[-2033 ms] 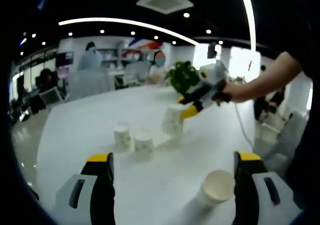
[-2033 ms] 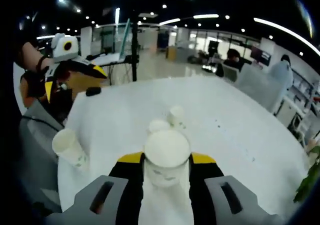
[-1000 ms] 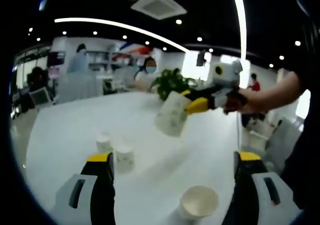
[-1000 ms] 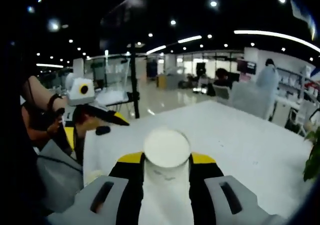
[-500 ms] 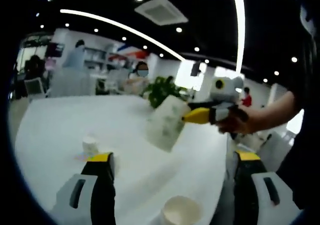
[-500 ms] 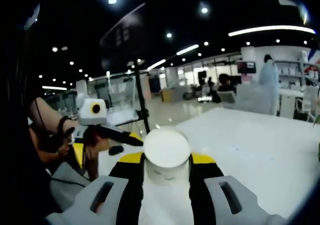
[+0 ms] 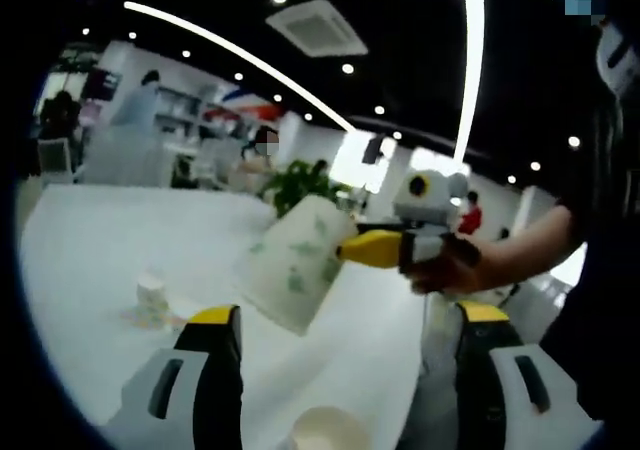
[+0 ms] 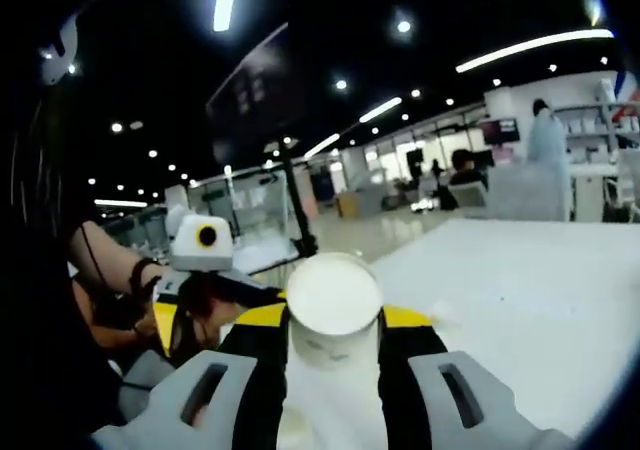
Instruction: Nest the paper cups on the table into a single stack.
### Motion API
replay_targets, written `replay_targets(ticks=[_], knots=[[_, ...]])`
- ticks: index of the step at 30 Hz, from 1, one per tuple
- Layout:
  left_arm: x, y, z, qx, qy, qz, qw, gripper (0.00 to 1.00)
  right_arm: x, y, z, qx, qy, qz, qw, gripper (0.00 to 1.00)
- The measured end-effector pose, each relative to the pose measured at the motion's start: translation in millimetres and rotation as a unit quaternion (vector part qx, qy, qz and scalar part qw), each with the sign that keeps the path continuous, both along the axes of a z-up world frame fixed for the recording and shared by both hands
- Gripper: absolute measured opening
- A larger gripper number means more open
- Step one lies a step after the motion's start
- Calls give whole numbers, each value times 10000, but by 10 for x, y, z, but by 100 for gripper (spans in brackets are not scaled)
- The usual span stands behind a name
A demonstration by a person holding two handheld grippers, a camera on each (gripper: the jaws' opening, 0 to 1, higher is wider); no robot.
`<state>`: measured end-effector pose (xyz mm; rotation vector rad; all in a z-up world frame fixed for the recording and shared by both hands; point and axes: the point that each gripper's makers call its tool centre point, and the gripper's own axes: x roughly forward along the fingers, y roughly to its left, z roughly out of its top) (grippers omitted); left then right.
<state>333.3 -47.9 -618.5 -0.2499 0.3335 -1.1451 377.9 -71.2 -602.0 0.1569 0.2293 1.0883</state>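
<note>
Two cups bear on the present step. One paper cup (image 7: 292, 273), printed green, is clamped by the right gripper (image 7: 372, 249), which enters the left gripper view from 3 o'clock and carries the cup tilted in the air above the white counter (image 7: 80, 230). In the right gripper view the same cup (image 8: 333, 315) sits between the closed yellow-tipped fingers (image 8: 402, 319), its pale bottom facing the lens. A second cup (image 7: 325, 432) stands mouth-up at 6 o'clock in the left gripper view, between the spread fingers (image 7: 218, 318) of the left gripper (image 7: 340, 370), which hold nothing. A further small cup (image 7: 151, 298) stands on the counter at 9 o'clock, well apart.

Judgement: the carried cup is to be seated in the upright one. Recommended practice: bring the carried cup upright first, centre its base over the open mouth, and lower it straight. The left gripper may steady the receiving cup lightly at the wall. Excess squeeze risks crushing paper; an off-axis entry risks tipping the lower cup.
</note>
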Motion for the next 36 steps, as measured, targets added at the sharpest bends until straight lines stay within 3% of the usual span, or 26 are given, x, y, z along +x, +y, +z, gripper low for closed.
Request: replay_targets(ticks=[6, 9, 17, 21, 36], knots=[[8, 39, 58, -114, -49, 50, 9999, 74, -7, -14, -8, 327, 260, -26, 9991, 31], [3, 56, 111, -356, 72, 60, 9993, 71, -33, -28, -4, 528, 386, -8, 9979, 31], [-44, 93, 186, -474, -32, 20, 9989, 55, -87, -50, 53, 950, 622, 47, 9935, 31], [-67, 128, 252, -578, -140, -5, 9982, 47, -107, -58, 117, 1349, 828, 88, 9874, 31], [-88, 173, 349, -901, 56, -109, 9959, 23, -263, -71, 133, 1821, 1048, 291, 9772, 31]])
